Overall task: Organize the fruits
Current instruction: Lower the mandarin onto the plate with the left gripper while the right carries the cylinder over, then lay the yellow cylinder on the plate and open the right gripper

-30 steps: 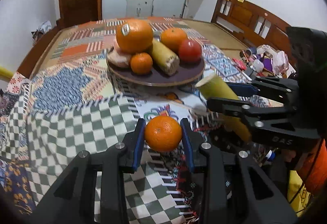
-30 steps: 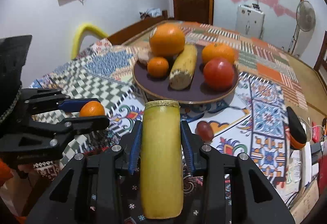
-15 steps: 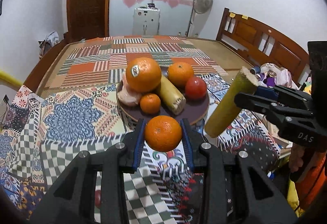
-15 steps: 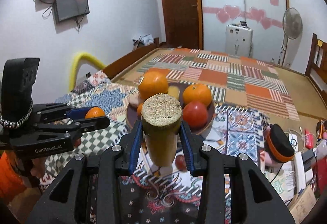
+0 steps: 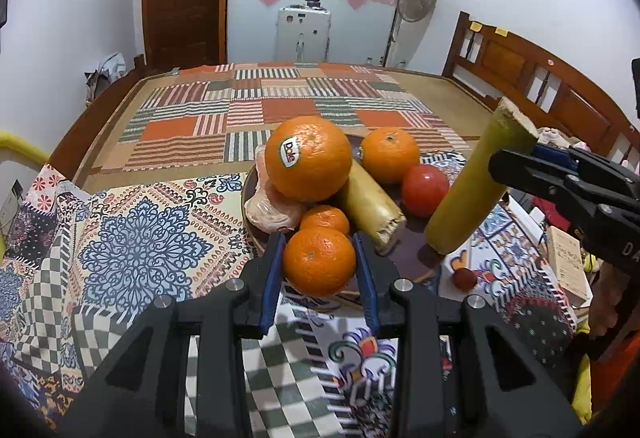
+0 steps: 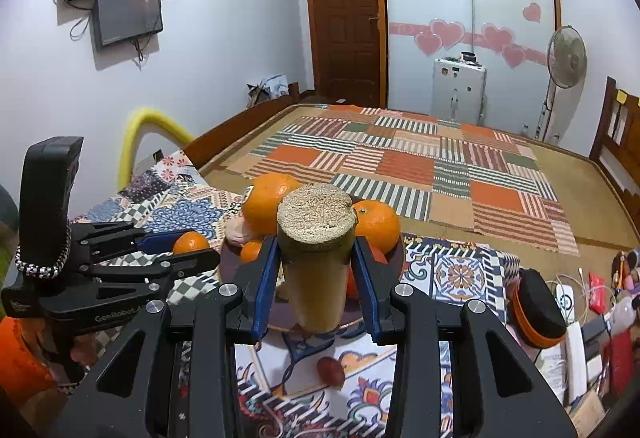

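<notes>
Both grips hold: your left hand-held gripper [image 5: 319, 262] pinches a mandarin [image 5: 319, 261], your right hand-held gripper [image 6: 316, 262] a sugarcane piece [image 6: 316, 250] (tilted over the plate [image 5: 404, 258]).

Glossy dimpled orange [image 5: 319, 261]; rough fibrous stalk end [image 6: 316, 213].

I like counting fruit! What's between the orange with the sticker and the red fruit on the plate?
In the left wrist view, a yellowish stalk piece lies between the stickered orange and the red fruit.
</notes>
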Demonstrator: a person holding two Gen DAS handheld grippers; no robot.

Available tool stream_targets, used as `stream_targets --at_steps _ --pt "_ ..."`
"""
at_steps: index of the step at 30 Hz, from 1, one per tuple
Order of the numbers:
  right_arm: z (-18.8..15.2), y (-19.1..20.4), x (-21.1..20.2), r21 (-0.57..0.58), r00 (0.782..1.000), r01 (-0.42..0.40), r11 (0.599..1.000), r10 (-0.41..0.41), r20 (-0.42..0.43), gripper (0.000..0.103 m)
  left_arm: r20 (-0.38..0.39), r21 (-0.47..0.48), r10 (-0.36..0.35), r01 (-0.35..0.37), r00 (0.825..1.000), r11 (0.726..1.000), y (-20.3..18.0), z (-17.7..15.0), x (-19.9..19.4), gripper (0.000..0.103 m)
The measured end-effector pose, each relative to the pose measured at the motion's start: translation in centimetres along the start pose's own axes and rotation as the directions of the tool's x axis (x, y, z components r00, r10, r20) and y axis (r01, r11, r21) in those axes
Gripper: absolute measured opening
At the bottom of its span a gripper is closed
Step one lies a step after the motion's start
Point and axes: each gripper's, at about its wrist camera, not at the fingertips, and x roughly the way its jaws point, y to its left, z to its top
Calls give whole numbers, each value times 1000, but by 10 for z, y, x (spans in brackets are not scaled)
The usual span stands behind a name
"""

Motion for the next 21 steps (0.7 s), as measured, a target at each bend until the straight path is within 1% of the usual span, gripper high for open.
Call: stream_targets --at_steps 8,16,21 --pt "13 -2 26 -5 1000 -11 1000 11 -28 34 -40 -18 6 -7 999 1000 7 4 23 34" --pt "22 3 54 -11 997 3 1000 -4 -73 34 -40 7 30 -29 999 1000 2 7 28 34" --pt "24 2 66 3 995 15 1000 -14 -99 34 -43 16 29 -28 999 999 -1 6 30 34"
